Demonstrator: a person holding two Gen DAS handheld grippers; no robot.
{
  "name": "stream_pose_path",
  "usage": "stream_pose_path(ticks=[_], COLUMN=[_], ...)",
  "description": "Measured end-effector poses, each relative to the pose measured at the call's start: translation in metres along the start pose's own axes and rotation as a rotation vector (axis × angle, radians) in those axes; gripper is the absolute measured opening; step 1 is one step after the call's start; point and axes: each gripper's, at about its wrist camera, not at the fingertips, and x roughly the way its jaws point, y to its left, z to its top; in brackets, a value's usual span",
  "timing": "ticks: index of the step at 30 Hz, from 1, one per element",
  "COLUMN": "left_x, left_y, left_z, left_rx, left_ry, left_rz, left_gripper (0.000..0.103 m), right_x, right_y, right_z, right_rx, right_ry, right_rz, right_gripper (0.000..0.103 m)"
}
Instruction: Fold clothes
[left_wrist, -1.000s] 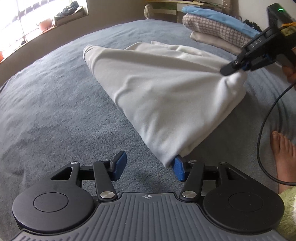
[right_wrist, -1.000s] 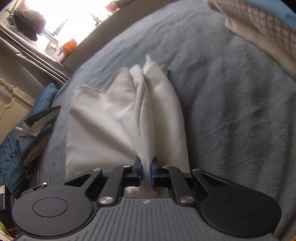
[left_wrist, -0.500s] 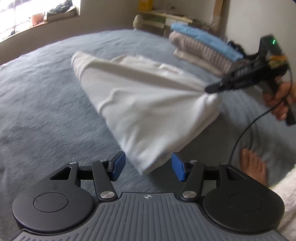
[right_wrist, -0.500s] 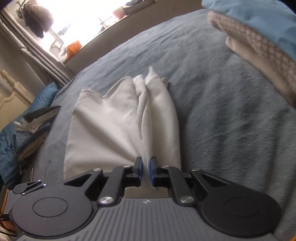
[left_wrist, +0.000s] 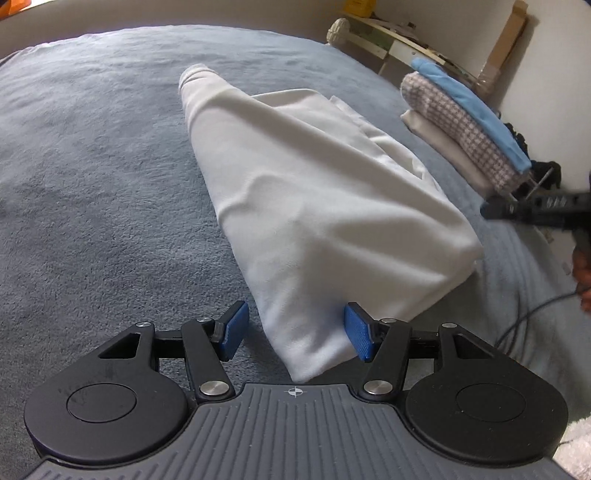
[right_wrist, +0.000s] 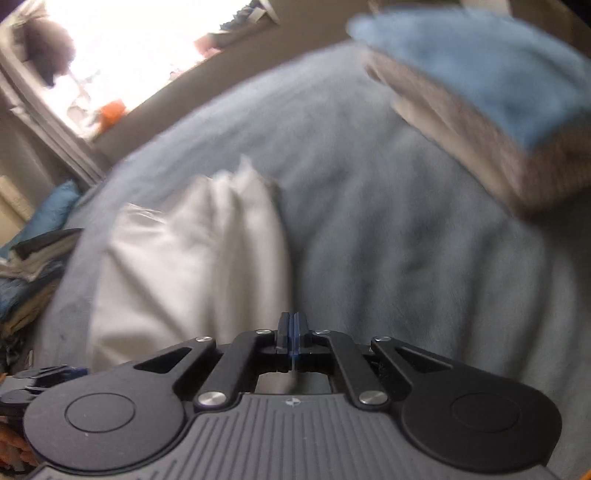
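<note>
Lying between open left gripper (left_wrist: 293, 334) pads w/o pinch, white cloth (left_wrist: 314, 206) looks soft, light; grab corner just ahead. Right gripper (right_wrist: 291, 328) closed, empty, cloth beside.

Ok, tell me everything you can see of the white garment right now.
The white garment is plain, soft, matte cloth, folded into a long bundle with layered edges along its far side. It lies on the grey blanket, tapering away from the left tool. Its near corner sits between that tool's open pads, brushing one pad. The right tool is shut just past the other near corner and, as far as the blurred right view shows, off the cloth.
</note>
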Motion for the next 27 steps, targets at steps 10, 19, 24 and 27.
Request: stream_pose_path(ticks=[10, 19, 24, 27], left_x=[-0.002, -0.004, -0.009, -0.011], left_y=[0.005, 0.008, 0.011, 0.015], left_z=[-0.002, -0.003, -0.001, 0.000], left_rx=[-0.016, -0.024, -0.045, -0.064], left_ry=[0.004, 0.005, -0.007, -0.020], left_rz=[-0.008, -0.010, -0.028, -0.050], left_gripper=[0.057, 0.057, 0.057, 0.057], right_x=[0.029, 0.043, 0.021, 0.001], right_y=[0.001, 0.018, 0.042, 0.036], right_z=[-0.003, -0.010, -0.012, -0.011], right_rx=[0.161, 0.091, -0.064, -0.053], right_ry=[0.171, 0.222, 0.132, 0.066], right_rz=[0.135, 0.168, 0.121, 0.094], right_gripper=[0.047, 0.035, 0.007, 0.006])
